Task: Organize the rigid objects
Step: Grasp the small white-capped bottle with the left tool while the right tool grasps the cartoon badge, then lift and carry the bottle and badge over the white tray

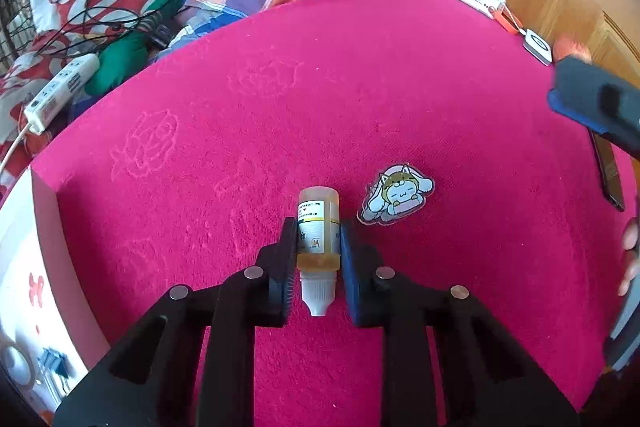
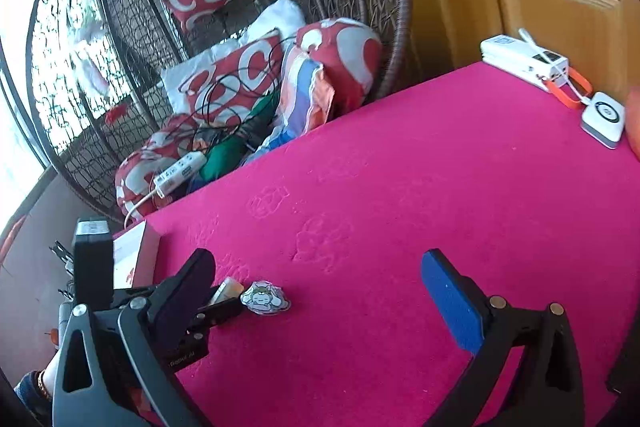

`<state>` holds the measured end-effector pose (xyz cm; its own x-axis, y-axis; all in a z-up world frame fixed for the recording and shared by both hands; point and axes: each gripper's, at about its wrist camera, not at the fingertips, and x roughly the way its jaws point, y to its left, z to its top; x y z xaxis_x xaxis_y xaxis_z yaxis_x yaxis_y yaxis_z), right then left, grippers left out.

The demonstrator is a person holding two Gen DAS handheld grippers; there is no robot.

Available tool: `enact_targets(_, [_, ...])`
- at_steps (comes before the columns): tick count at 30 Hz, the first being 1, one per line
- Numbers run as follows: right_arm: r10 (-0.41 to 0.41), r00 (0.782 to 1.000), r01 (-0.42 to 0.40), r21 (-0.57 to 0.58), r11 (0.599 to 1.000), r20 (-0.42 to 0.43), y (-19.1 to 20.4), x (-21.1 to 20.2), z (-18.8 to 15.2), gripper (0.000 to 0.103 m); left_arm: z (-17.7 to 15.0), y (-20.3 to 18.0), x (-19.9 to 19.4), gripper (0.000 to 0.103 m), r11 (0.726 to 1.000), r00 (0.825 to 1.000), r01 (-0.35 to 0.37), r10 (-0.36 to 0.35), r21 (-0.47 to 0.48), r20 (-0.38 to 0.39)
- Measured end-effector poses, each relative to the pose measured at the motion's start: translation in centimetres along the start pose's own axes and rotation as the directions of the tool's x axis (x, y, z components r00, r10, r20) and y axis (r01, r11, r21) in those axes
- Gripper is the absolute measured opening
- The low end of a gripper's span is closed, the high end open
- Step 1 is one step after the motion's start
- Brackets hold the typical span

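Note:
A small amber dropper bottle (image 1: 319, 201) with a white cap lies on the pink tablecloth (image 1: 320, 87), its cap pointing toward the camera. My left gripper (image 1: 318, 225) is shut on its labelled body, one pad on each side. Just right of the bottle lies a flat cartoon figure charm (image 1: 396, 195). In the right wrist view the bottle (image 2: 226, 289) shows between the left gripper's fingers (image 2: 234, 297), with the charm (image 2: 264, 297) beside it. My right gripper (image 2: 320, 267) stands open above bare cloth with nothing between its fingers; in the left wrist view it appears blurred at the right edge (image 1: 592, 99).
A white power bank (image 2: 520, 61) with an orange strap and a white square device (image 2: 604, 117) sit at the table's far right corner. A dark flat phone-like thing (image 1: 610, 171) lies at the right edge. Left of the table, a wicker chair holds cushions, cables and a power strip (image 2: 180, 173).

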<state>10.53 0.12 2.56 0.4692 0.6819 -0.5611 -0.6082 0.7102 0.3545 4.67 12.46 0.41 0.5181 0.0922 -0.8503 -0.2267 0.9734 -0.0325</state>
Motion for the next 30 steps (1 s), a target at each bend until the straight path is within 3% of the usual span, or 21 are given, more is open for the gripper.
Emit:
enact_targets(4, [-0.019, 0.997, 0.011, -0.106, 0.994, -0.08, 1.6, 2.3, -1.0, 0.103, -1.6, 1.0, -1.7, 0.02, 0.99, 0.999, 0.02, -0.015, -0.14, 0.035])
enact_targets(6, [-0.056, 0.994, 0.037, -0.186, 0.982, -0.098, 2.9, 3.3, -1.7, 0.103, -3.0, 1.8, -3.6, 0.019, 0.971, 0.995, 0.072, -0.055, -0.227, 0.082])
enact_targets(11, [-0.121, 0.984, 0.072, -0.332, 0.941, -0.129, 5.9, 6.1, -3.2, 0.103, -5.0, 2.1, -7.7, 0.019, 0.958, 0.984, 0.108, -0.065, -0.266, 0.168])
enact_targets(13, [-0.13, 0.98, 0.068, -0.352, 0.934, -0.153, 6.4, 7.1, -3.3, 0.092, -5.5, 2.2, -9.3, 0.019, 0.957, 0.977, 0.109, -0.053, -0.271, 0.205])
enact_targets(15, [-0.152, 0.975, 0.084, -0.362, 0.928, -0.163, 6.9, 8.0, -3.5, 0.068, -5.8, 2.4, -10.4, 0.019, 0.955, 0.973, 0.113, -0.05, -0.274, 0.225])
enact_targets(18, [-0.179, 0.97, 0.101, -0.399, 0.911, -0.163, 7.3, 8.4, -4.0, 0.058, -6.2, 2.7, -11.5, 0.019, 0.955, 0.967, 0.112, -0.041, -0.275, 0.25])
enact_targets(19, [-0.174, 0.971, 0.095, -0.405, 0.909, -0.161, 7.3, 8.2, -4.1, 0.054, -6.3, 2.7, -11.7, 0.019, 0.956, 0.966, 0.106, -0.034, -0.274, 0.257])
enact_targets(20, [-0.154, 0.976, 0.08, -0.402, 0.912, -0.156, 7.2, 7.8, -4.2, 0.042, -6.4, 2.6, -12.0, 0.019, 0.956, 0.964, 0.101, -0.027, -0.274, 0.264])
enact_targets(24, [-0.092, 0.989, 0.046, -0.346, 0.937, -0.117, 6.6, 5.8, -4.0, 0.042, -7.0, 2.0, -13.6, 0.019, 0.962, 0.951, 0.075, 0.011, -0.264, 0.31])
enact_targets(27, [-0.01, 0.999, -0.004, -0.275, 0.961, -0.048, 5.9, 2.0, -2.8, 0.042, -7.5, 1.4, -16.4, 0.02, 0.968, 0.92, 0.042, 0.058, -0.247, 0.387])
enact_targets(30, [0.061, 0.995, -0.038, -0.256, 0.966, 0.082, 6.3, -3.3, -1.5, 0.042, -8.0, 1.3, -19.1, 0.02, 0.969, 0.886, 0.029, 0.088, -0.245, 0.455])
